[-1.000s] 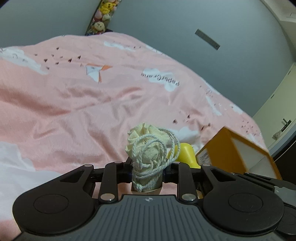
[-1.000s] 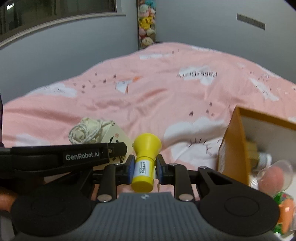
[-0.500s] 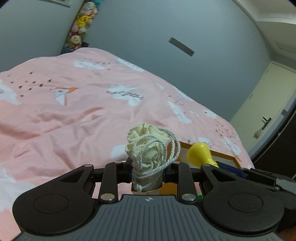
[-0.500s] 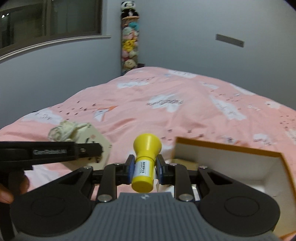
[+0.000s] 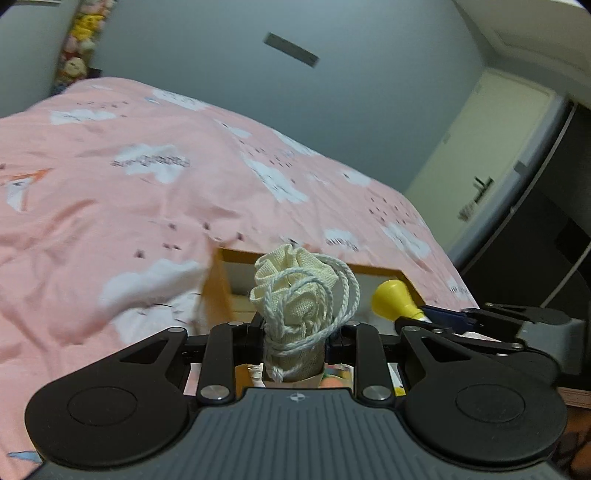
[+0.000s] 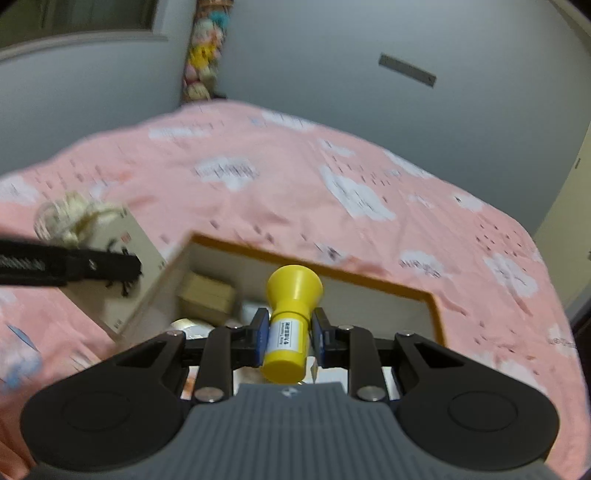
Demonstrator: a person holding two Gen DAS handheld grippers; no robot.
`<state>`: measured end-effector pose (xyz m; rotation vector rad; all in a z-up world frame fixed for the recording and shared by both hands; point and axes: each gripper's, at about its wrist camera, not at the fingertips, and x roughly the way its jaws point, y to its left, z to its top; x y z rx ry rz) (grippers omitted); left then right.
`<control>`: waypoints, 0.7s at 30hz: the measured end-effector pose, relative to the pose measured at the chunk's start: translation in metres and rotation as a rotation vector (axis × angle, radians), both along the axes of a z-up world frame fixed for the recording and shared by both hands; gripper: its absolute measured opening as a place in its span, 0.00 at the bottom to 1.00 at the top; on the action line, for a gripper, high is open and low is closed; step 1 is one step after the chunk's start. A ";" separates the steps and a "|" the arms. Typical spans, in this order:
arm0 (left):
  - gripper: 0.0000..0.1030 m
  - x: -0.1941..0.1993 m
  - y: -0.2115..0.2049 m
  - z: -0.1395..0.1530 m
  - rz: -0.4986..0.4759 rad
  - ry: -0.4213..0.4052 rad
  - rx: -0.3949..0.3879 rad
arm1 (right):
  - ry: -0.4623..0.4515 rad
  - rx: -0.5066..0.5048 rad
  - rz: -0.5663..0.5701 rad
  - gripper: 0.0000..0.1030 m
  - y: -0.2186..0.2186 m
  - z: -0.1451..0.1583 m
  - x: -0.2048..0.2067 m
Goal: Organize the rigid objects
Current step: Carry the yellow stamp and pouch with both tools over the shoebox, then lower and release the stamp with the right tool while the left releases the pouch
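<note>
- Now over the orange-rimmed box [image 6: 436, 306], both grippers have swung across the pink cloud-print duvet [image 5: 110, 192] within the last second
- Left gripper [image 5: 295, 332] is clamped narrow on a cream drawstring pouch [image 5: 295, 288], rim at 12 o'clock
- Right gripper [image 6: 288, 332] pinches a yellow funnel-topped bottle [image 6: 291, 317] above small cartons already inside
- Release into the box looks next; both items seem placed to drop in

I see grey walls [image 5: 207, 55], a pink cloud-print bedspread [image 5: 110, 192], a plush-toy column [image 6: 201, 62] in the corner, a cream door [image 5: 484, 162] right, a window [image 6: 74, 18] left.
</note>
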<state>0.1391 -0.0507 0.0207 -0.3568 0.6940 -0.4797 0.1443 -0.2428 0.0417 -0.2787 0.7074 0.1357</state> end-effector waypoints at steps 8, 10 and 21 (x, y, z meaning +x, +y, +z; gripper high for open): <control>0.29 0.019 -0.049 -0.013 -0.093 0.031 0.078 | 0.148 -0.105 -0.018 0.23 -0.031 -0.031 0.035; 0.29 0.023 -0.056 -0.015 -0.107 0.031 0.088 | 0.164 -0.143 -0.018 0.23 -0.035 -0.039 0.044; 0.29 0.046 -0.081 -0.024 -0.140 0.074 0.101 | 0.255 -0.296 0.022 0.23 -0.038 -0.075 0.079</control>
